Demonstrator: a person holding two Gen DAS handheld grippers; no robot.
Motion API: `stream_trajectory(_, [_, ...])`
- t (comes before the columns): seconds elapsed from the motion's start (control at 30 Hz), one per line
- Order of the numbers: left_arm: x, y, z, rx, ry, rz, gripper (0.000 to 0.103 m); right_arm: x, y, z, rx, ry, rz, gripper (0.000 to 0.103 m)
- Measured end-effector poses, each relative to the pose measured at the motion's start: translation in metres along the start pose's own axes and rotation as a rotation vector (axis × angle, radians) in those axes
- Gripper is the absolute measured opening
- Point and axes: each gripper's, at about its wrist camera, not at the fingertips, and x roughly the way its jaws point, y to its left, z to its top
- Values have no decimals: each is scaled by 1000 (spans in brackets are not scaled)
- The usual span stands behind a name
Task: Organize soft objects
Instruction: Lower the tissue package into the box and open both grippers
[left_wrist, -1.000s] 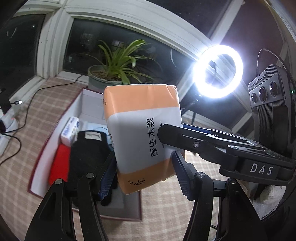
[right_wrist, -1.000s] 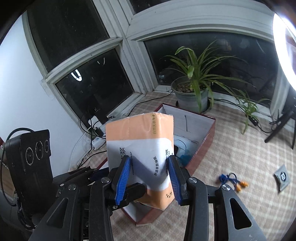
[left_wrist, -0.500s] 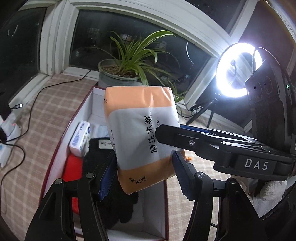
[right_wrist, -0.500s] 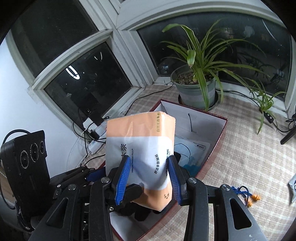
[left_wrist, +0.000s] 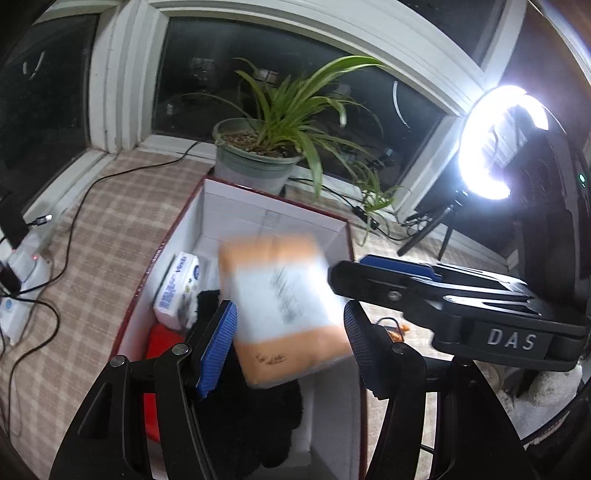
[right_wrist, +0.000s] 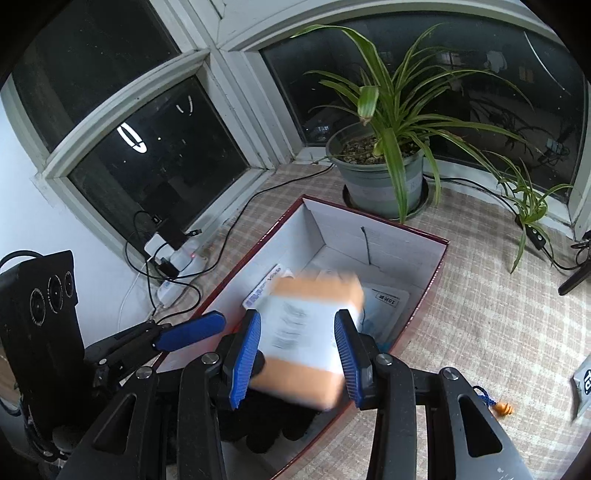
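Tissue pack (right_wrist: 310, 332) blurred over box (right_wrist: 369, 236), both tongs slack, ring light (left_wrist: 487, 140) left view only

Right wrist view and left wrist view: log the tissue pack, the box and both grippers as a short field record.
item: orange-and-white soft tissue pack, motion-blurred, above the open box
container: red cardboard box with white inside
already inside: small white tissue packet; black fuzzy cloth; red item
left gripper: pack between its fingers, contact unclear
right gripper: pack between its fingers, contact unclear
beyond box: potted green plant
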Motion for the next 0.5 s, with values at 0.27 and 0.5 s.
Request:
stream_trajectory(0.27, [-10,6,-4,-15,-9,18,58,-15,4,-3,-34,-28,-36,38])
stream_trajectory(0.5, [-28,-1,-11,-12,-29,38,58,-38,16,-12,-79,-76,-80,49])
